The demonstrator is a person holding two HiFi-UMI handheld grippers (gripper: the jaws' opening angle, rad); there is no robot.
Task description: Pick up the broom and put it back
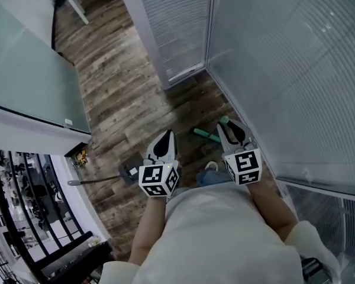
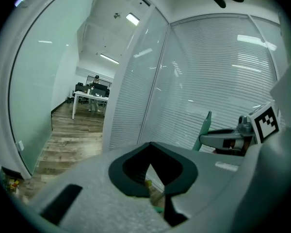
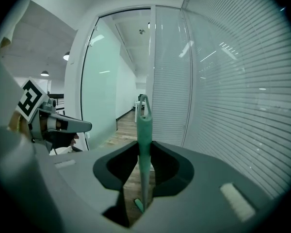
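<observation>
The broom shows as a green handle (image 3: 144, 130) standing upright between my right gripper's jaws, its hanging loop at the top. My right gripper (image 3: 144, 147) is shut on that handle. In the head view the handle (image 1: 206, 135) slants across the wooden floor under the right gripper (image 1: 228, 126). My left gripper (image 1: 166, 136) hovers beside it to the left, fingers drawn together to a point with nothing held. From the left gripper view, the right gripper (image 2: 233, 137) and the handle's green tip (image 2: 205, 125) appear at the right. The broom's head is hidden.
Glass walls with blinds (image 1: 296, 70) close in on the right and ahead. A frosted glass panel (image 1: 29, 76) stands at the left. A dark dustpan with a metal handle (image 1: 121, 175) lies on the wood floor. Black shelving (image 1: 23, 218) fills the lower left.
</observation>
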